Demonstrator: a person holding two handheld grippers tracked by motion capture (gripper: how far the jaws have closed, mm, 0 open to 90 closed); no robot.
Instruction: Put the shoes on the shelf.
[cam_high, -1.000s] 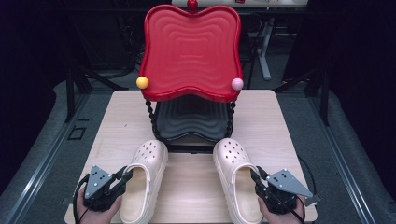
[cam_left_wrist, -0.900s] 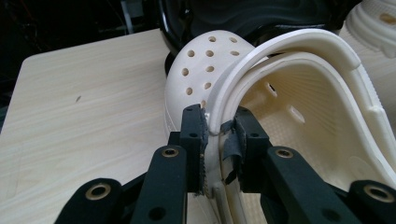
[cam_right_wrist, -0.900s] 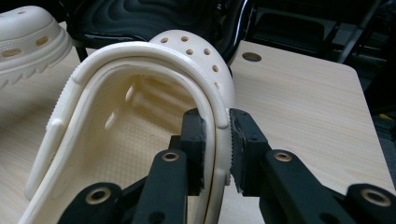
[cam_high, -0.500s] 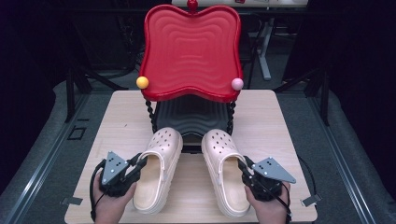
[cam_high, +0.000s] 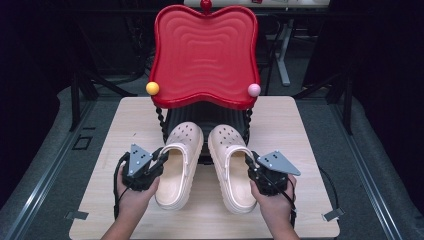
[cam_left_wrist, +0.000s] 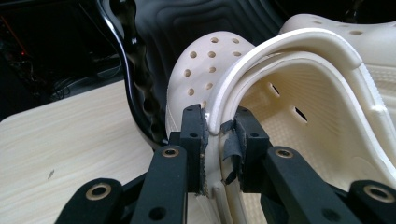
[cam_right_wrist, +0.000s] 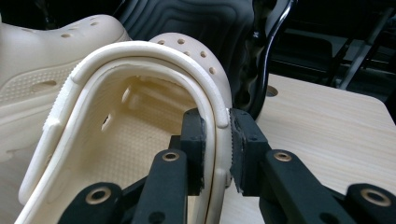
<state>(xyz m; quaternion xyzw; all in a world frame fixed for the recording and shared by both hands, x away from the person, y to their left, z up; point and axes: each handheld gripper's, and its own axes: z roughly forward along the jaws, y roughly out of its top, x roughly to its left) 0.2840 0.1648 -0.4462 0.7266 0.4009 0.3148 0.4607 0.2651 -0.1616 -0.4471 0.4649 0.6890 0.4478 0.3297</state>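
Observation:
Two cream clogs lie side by side on the wooden table (cam_high: 300, 130), toes under the red rack. My left gripper (cam_high: 159, 161) is shut on the outer side wall of the left clog (cam_high: 180, 162); in the left gripper view its pads (cam_left_wrist: 196, 128) pinch the wall and strap of the left clog (cam_left_wrist: 299, 93). On the other side, my right gripper (cam_high: 250, 165) is shut on the outer wall of the right clog (cam_high: 232, 162). The right gripper view shows the right clog's (cam_right_wrist: 130, 107) rim squeezed between the pads (cam_right_wrist: 240, 135).
A red wavy tray (cam_high: 205, 55) on twisted black posts (cam_high: 161, 122) stands over a black lower shelf (cam_high: 212, 117) at the table's back middle. A yellow ball (cam_high: 152, 88) and a pink ball (cam_high: 254, 90) cap its front corners. Bare table lies left and right.
Both hands have pushed the clogs forward and inward. The pair now sits close together with the toes under the red tray.

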